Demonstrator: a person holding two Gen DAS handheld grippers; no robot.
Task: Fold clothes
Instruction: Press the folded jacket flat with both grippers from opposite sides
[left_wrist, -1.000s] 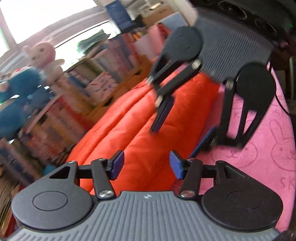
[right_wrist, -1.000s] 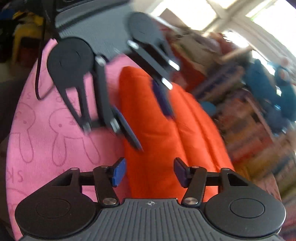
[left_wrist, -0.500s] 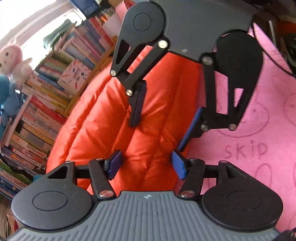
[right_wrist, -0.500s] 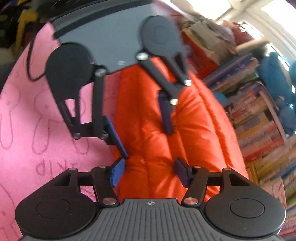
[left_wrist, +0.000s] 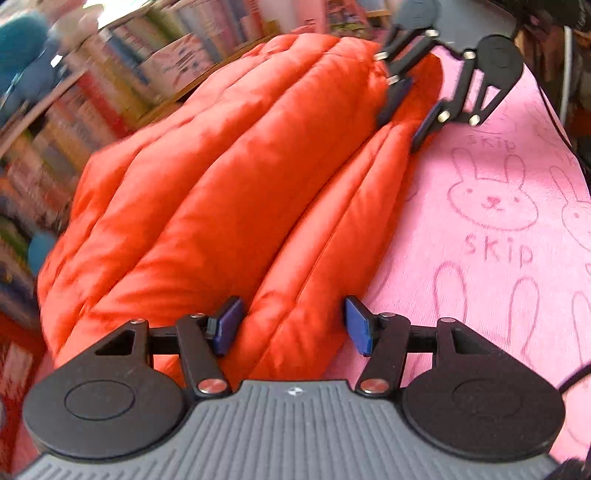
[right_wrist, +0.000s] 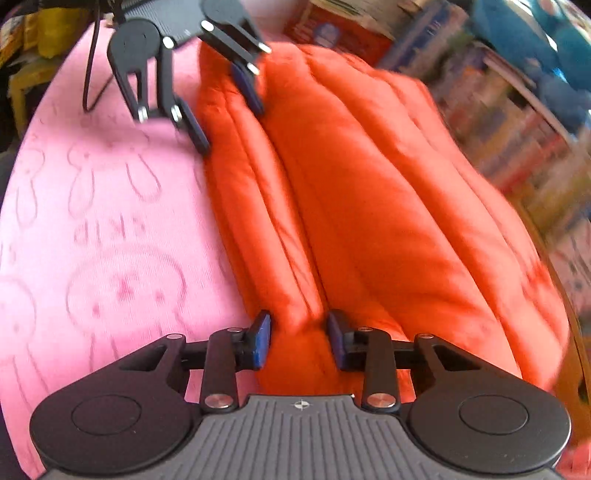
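Left wrist view: puffy edge may slip

Left wrist: my left gripper (left_wrist: 291, 325) gapes around the edge of the orange quilted puffer jacket (left_wrist: 229, 184) on the pink bunny-print cloth (left_wrist: 491, 221); slick padding could squirt out.

Right wrist: my right gripper (right_wrist: 299, 339) stands released astride the same edge; uneven closing could skew the fold.

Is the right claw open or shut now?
Open. The right claw has a clear gap between its blue pads, and a ridge of the orange jacket sits between them, not yet squeezed.

One orange puffer jacket (left_wrist: 229, 177), one pink bunny-print cloth (left_wrist: 491, 229), two hand-held grippers: left (left_wrist: 291, 325), right (right_wrist: 298, 341).
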